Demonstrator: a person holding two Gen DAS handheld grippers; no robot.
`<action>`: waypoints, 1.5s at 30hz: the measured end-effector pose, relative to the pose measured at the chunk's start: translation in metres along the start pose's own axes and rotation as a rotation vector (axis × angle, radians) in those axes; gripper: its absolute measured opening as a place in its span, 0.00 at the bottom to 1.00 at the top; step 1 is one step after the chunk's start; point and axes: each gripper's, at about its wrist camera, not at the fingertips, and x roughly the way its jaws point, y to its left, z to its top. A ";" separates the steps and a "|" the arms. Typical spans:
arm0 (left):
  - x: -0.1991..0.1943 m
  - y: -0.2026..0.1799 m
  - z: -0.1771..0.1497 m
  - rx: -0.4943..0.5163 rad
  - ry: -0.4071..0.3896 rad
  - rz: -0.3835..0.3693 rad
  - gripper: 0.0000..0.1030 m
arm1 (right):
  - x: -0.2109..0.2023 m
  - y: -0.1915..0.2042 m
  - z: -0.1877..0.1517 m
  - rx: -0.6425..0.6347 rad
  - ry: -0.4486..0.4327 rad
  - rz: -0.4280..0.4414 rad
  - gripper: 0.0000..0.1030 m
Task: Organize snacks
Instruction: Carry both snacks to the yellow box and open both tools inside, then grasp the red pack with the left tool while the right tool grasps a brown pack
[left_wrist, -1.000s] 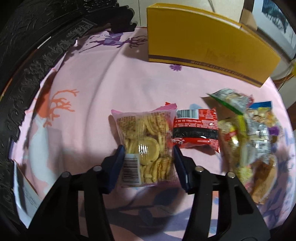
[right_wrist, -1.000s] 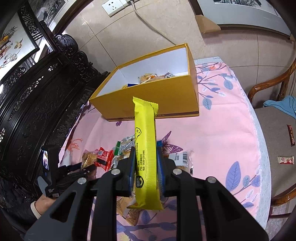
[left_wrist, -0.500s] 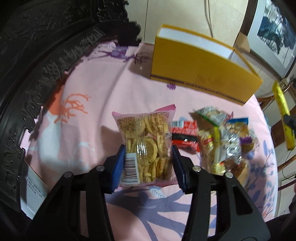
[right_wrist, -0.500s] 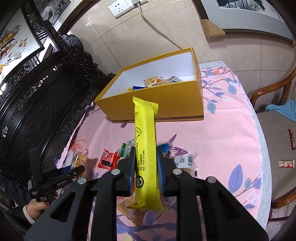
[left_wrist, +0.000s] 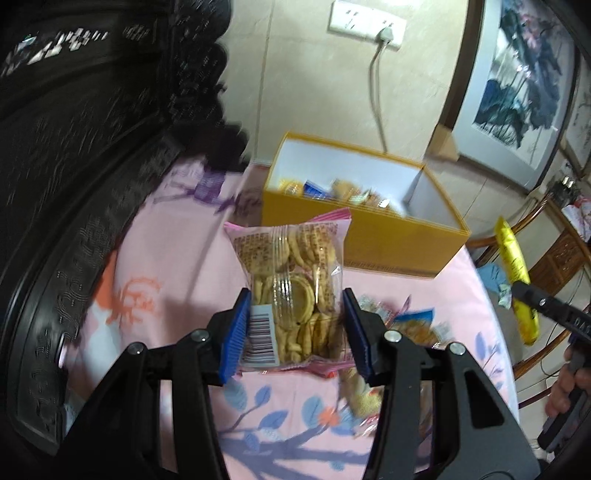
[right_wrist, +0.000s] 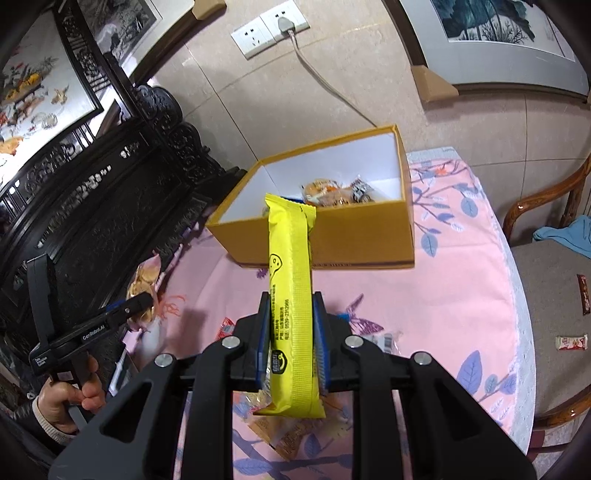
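Your left gripper (left_wrist: 293, 328) has its jaws clamped on a clear bag of crackers (left_wrist: 291, 280), lifted above the pink surface (left_wrist: 177, 258). Your right gripper (right_wrist: 291, 345) grips a yellow snack bar (right_wrist: 291, 295) before the open yellow box (right_wrist: 362, 236).
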 end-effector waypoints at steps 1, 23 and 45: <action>0.000 -0.004 0.006 0.003 -0.015 -0.009 0.48 | -0.001 0.002 0.004 -0.003 -0.009 0.004 0.21; 0.047 -0.092 0.185 0.139 -0.201 0.009 0.98 | 0.037 0.019 0.176 -0.065 -0.185 -0.108 0.97; 0.050 -0.101 0.103 0.196 0.009 0.092 0.98 | 0.023 -0.030 0.058 0.130 0.015 -0.302 0.99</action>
